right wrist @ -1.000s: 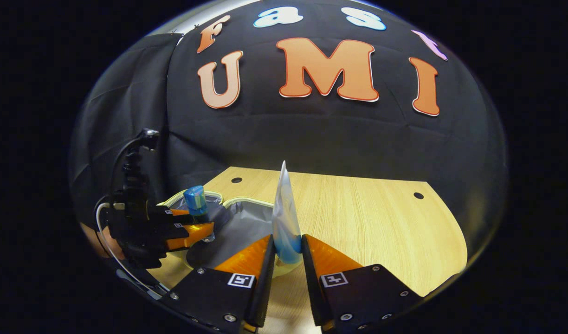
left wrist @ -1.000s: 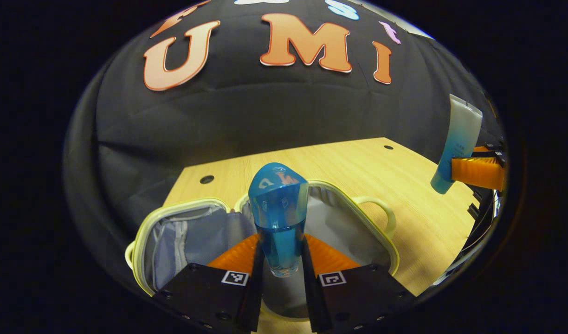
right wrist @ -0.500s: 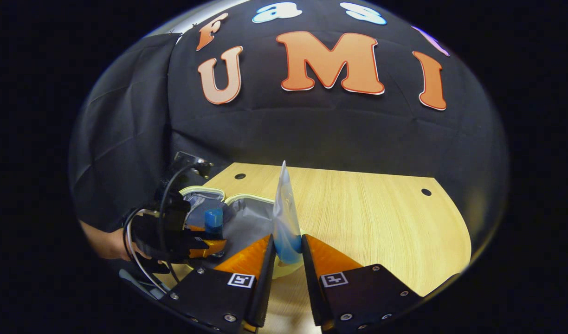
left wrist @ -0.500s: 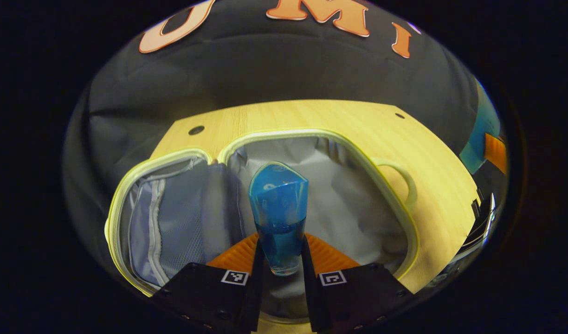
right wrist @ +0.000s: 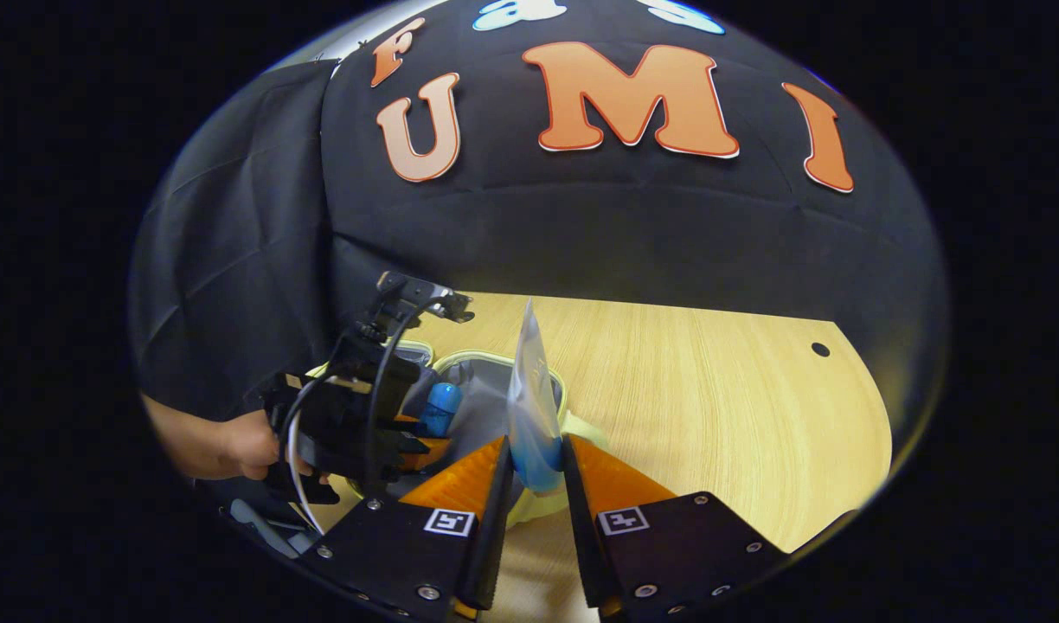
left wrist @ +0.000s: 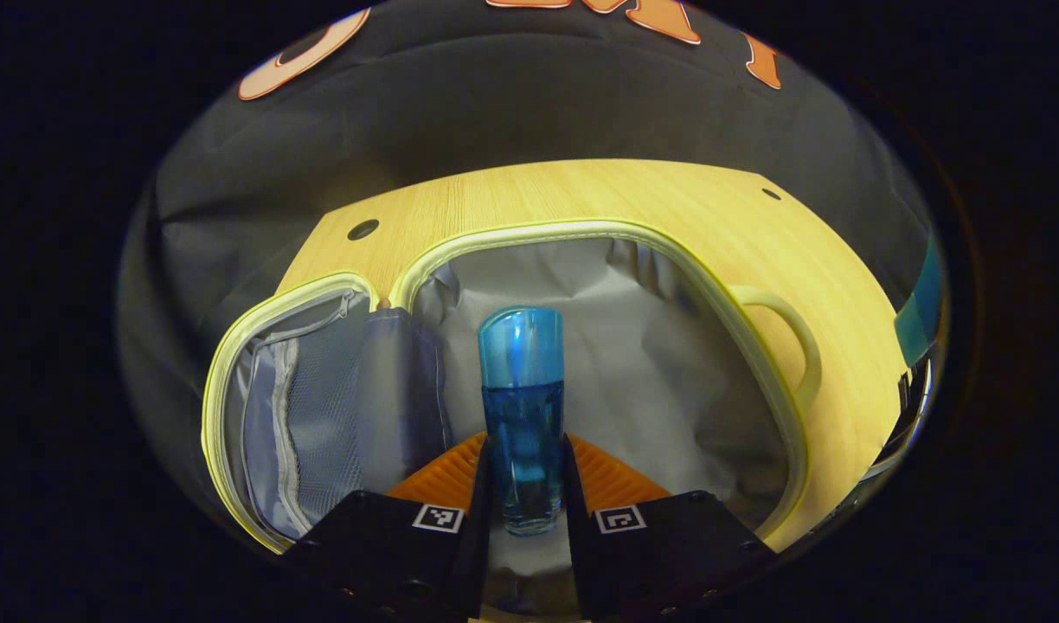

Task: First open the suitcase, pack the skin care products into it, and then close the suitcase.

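The small suitcase [left wrist: 529,232] with a pale yellow rim lies open on the wooden table, grey lining showing. My left gripper [left wrist: 524,484] is shut on a clear blue bottle [left wrist: 522,407], tipped down over the suitcase's right half. In the right gripper view that left gripper [right wrist: 413,441] and the blue bottle [right wrist: 443,407] hang over the suitcase [right wrist: 557,389], held by a person's hand [right wrist: 227,446]. My right gripper [right wrist: 534,484] is shut on a white-and-blue tube [right wrist: 529,407], upright, just right of the suitcase. A sliver of the tube [left wrist: 919,303] shows at the far right of the left gripper view.
The suitcase's left half holds a mesh zip pocket [left wrist: 309,415]. Its loop handle [left wrist: 789,333] points right. The wooden table [right wrist: 711,389] stretches out to the right, with small round holes near its far edge.
The left gripper has tilted and dropped toward the open suitcase with the blue bottle. The right gripper has drifted slightly closer to the suitcase, still holding the tube.
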A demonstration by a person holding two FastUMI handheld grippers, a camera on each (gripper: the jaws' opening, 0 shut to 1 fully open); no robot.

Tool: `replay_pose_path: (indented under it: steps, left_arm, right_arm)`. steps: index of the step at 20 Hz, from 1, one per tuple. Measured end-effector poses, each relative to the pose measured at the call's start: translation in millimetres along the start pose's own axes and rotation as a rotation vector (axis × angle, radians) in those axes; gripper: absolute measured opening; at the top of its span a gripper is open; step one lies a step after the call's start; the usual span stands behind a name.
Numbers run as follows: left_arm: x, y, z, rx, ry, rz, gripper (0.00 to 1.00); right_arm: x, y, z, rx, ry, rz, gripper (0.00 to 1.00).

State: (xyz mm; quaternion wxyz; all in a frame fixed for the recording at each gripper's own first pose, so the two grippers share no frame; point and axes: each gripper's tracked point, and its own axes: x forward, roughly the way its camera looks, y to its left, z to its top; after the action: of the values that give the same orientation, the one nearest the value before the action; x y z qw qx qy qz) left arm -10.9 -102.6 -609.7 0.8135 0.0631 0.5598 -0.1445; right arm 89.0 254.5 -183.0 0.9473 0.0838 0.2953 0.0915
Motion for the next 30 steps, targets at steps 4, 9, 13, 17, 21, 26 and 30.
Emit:
replay_pose_path:
  steps: [4,9,13,17,21,26,30]
  left_arm:
    - [16,7,-10,-0.021,0.053,0.029,0.41]
    - [14,4,-7,-0.021,0.053,0.047,0.43]
    - [2,7,3,-0.001,0.001,0.054,0.51]
    - [-20,2,8,-0.026,-0.056,0.034,0.72]
    - [-48,22,18,-0.014,-0.131,0.108,0.85]
    - [-87,80,15,-0.003,-0.195,0.280,0.88]
    - [-105,112,-9,-0.071,-0.197,0.348,0.88]
  right_arm:
    - [3,2,-3,0.012,0.015,0.021,0.38]
    - [9,7,-10,0.034,0.049,0.060,0.38]
    - [14,10,-15,0.047,0.074,0.092,0.38]
    - [30,17,-26,0.026,0.116,0.111,0.38]
    - [45,30,-35,0.032,0.166,0.158,0.38]
    - [64,44,-58,0.055,0.263,0.195,0.38]
    - [81,54,-82,0.077,0.364,0.199,0.38]
